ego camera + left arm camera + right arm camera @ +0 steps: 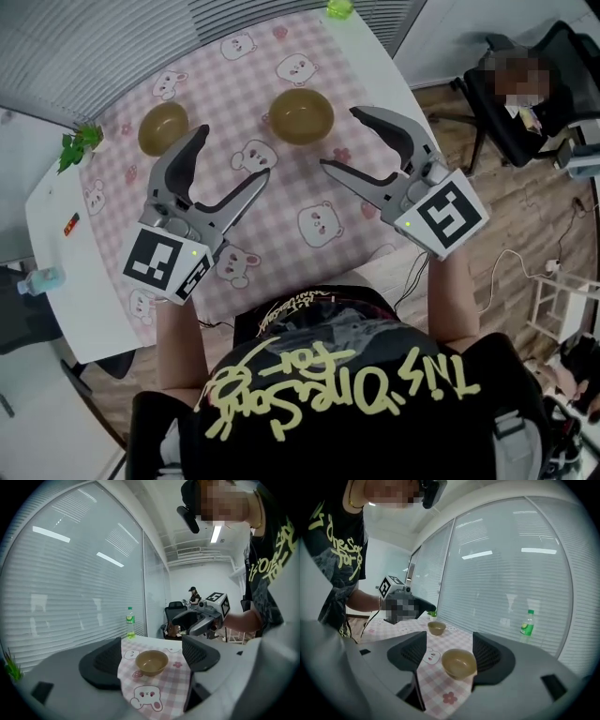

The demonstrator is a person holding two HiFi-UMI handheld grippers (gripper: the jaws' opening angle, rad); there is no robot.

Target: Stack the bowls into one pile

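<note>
On pink checked cloth, near its far edge: left bowl, right bowl, apart. Above mid-cloth: left gripper, right gripper, gaping wide, empty. Could tip a bowl by pinching its rim off-centre.

Shirt reads "This One Song For"

Two bowls on the tablecloth, ahead of both grippers.
The nearer bowl lies just ahead of the right gripper and ahead and to the right of the left gripper. The other bowl lies near the left gripper's tip, on its left. A bottle stands beyond the nearer bowl, at the table's far edge. A plant is further left.
</note>
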